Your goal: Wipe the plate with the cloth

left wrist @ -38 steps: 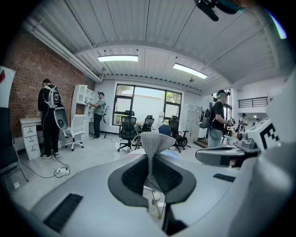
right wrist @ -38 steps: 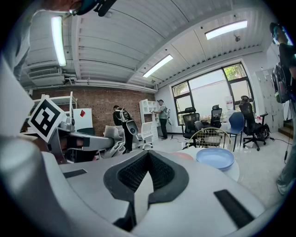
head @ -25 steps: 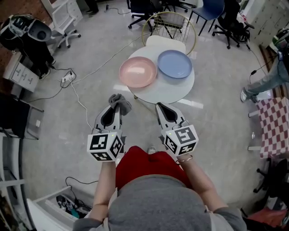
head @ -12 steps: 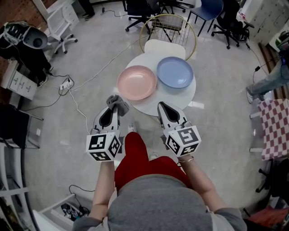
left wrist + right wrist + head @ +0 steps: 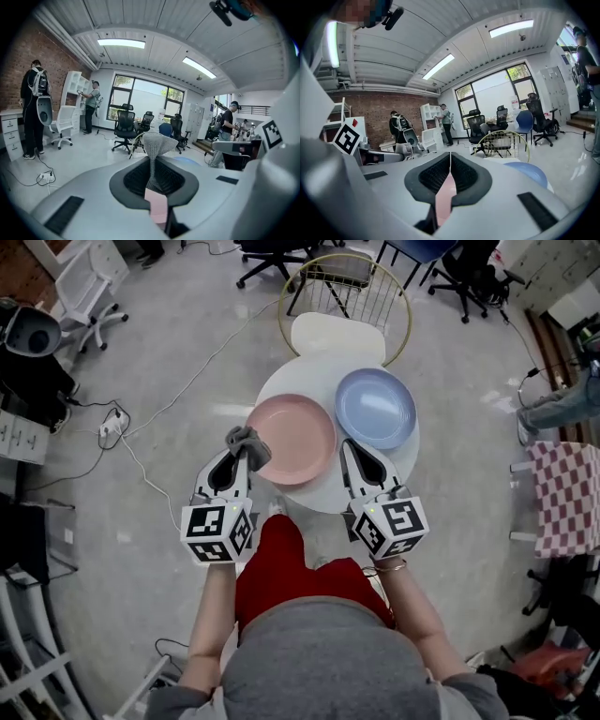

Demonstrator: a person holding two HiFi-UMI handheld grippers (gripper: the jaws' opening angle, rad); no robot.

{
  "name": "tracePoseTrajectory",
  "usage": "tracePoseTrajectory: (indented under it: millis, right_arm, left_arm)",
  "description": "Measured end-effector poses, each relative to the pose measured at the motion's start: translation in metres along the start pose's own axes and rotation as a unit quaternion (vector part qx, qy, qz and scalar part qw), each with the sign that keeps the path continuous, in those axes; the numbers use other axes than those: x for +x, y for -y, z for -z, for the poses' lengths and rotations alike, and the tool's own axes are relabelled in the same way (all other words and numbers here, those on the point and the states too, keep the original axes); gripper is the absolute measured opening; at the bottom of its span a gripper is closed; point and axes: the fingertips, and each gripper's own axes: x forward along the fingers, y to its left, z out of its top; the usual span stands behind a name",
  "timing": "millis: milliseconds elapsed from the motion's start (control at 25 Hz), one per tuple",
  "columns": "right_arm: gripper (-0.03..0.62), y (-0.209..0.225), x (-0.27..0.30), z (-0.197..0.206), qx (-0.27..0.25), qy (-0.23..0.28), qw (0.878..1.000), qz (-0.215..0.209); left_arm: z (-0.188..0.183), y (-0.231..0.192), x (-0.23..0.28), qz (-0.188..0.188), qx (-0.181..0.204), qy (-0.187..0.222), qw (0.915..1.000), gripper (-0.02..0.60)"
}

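Note:
A pink plate [image 5: 292,438] and a blue plate [image 5: 376,409] lie side by side on a small round white table [image 5: 317,491]. My left gripper [image 5: 238,455] is shut on a grey cloth [image 5: 248,444], which hangs at the pink plate's left rim. In the left gripper view the cloth [image 5: 157,144] fans out above the closed jaws. My right gripper [image 5: 352,452] is shut with nothing in it, over the table's near edge between the two plates. The blue plate [image 5: 525,172] shows low at the right in the right gripper view.
A wire-backed chair [image 5: 339,298] with a cream seat stands behind the table. Office chairs [image 5: 270,253] stand farther back. A power strip and cables [image 5: 114,417] lie on the floor at left. A checked cloth [image 5: 566,493] is at the right edge. People stand in the room [image 5: 32,108].
The person has stepped toward the table, so both grippers now reach its near edge. The cloth has come up to the pink plate's left rim. Both grippers stayed shut.

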Motion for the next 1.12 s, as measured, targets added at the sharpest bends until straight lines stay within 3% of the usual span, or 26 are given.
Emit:
tracePoseTrajectory:
  millis: [240, 600, 1120]
  right_arm:
    - [0.029, 0.017, 0.049, -0.002, 0.015, -0.014, 0.998, 0.061]
    - [0.029, 0.048, 0.061, 0.024, 0.050, -0.047, 0.989, 0.129]
    - [0.029, 0.086, 0.068, 0.054, 0.093, -0.066, 0.980, 0.165]
  left_arm:
    - [0.005, -0.028, 0.064, 0.056, -0.003, -0.060, 0.9966, 0.035]
    - [0.039, -0.022, 0.128, 0.112, 0.006, -0.141, 0.9836, 0.036]
    - [0.092, 0.040, 0.175, 0.199, 0.048, -0.253, 0.9456, 0.036]
